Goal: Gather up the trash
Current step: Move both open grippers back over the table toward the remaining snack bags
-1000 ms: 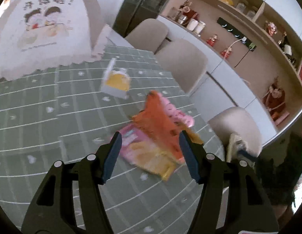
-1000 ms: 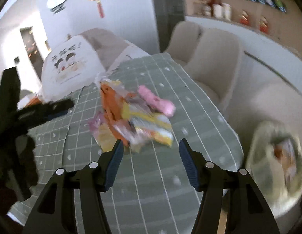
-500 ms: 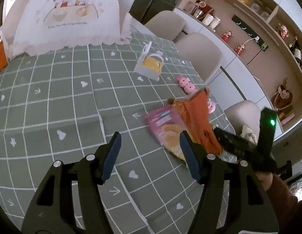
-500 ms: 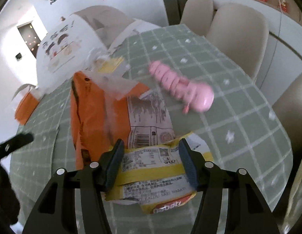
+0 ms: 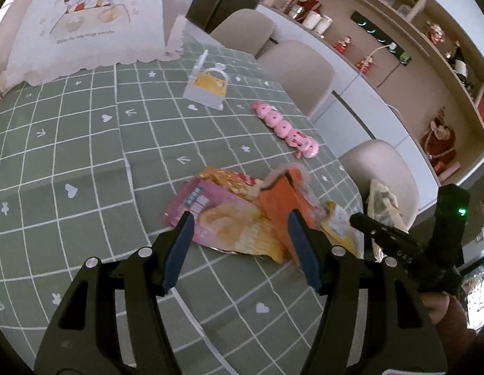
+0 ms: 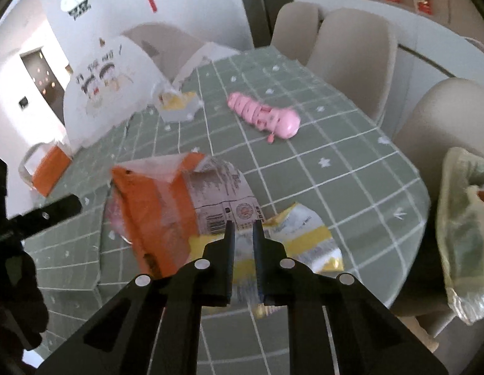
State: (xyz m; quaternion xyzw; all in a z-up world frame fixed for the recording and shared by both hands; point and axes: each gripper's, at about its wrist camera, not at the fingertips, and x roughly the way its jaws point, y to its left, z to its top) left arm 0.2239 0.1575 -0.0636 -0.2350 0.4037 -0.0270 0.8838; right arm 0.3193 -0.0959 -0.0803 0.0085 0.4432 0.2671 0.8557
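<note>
Crumpled snack wrappers lie on the green checked tablecloth (image 5: 85,162): a pink one (image 5: 220,218), an orange one (image 5: 285,200) (image 6: 154,200) and a yellow-and-white one (image 6: 292,234) (image 5: 339,225). My left gripper (image 5: 239,234) is open and empty, just above the pink wrapper. My right gripper (image 6: 241,234) is nearly closed over the yellow-and-white wrapper where it meets the orange one; it also shows in the left wrist view (image 5: 382,234). A pale plastic trash bag (image 6: 464,234) (image 5: 382,206) rests on a chair beyond the table's right edge.
A pink caterpillar toy (image 5: 285,131) (image 6: 264,115) and a small white-and-yellow carton (image 5: 207,87) (image 6: 176,106) lie farther back. A white mesh food cover (image 5: 79,22) stands at the far side. An orange-and-white bag (image 6: 45,168) is at the left. Beige chairs (image 5: 298,72) line the right edge.
My right gripper's jaws have closed from wide open to nearly shut over the wrappers. My left gripper has stayed open and come closer over the pink wrapper.
</note>
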